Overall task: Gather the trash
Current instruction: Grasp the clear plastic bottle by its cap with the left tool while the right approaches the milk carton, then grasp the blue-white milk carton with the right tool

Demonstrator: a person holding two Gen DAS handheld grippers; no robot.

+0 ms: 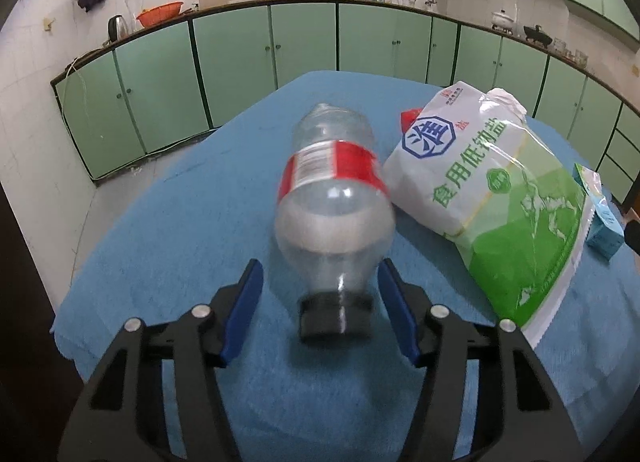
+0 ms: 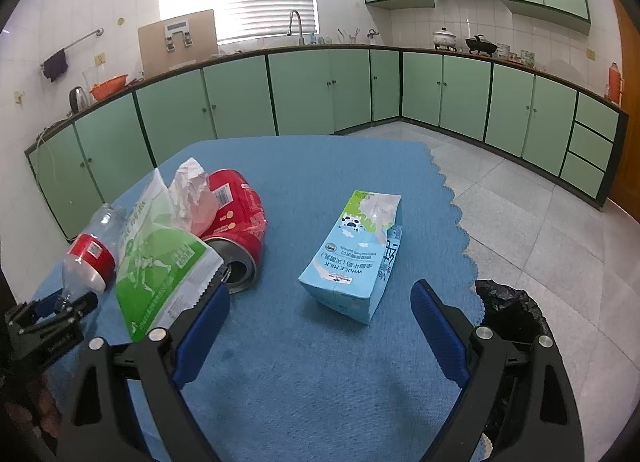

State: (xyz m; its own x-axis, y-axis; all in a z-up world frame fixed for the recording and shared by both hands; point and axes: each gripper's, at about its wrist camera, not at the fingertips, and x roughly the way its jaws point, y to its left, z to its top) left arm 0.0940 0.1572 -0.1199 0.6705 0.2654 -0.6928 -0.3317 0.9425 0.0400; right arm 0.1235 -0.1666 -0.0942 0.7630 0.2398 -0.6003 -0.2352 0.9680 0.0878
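One plastic bottle [image 1: 334, 198] lies left of the single salt bag [image 1: 496, 198]; one crushed can [image 2: 236, 222] behind, one milk carton [image 2: 354, 254] right. Both grippers, left gripper [image 1: 320, 308] and right gripper [image 2: 320, 338] (fingers apart), hold nothing.

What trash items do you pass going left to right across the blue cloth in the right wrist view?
Plastic bottle → green and white bag → red can → milk carton → black trash bag, just off the cloth's right edge.

A light-blue milk carton [image 2: 354, 258] reads "WHOLE MILK", upside down, while the green-and-white salt bag [image 1: 492, 198] to its left carries "食用低钠盐" beneath a blue "淮" emblem.
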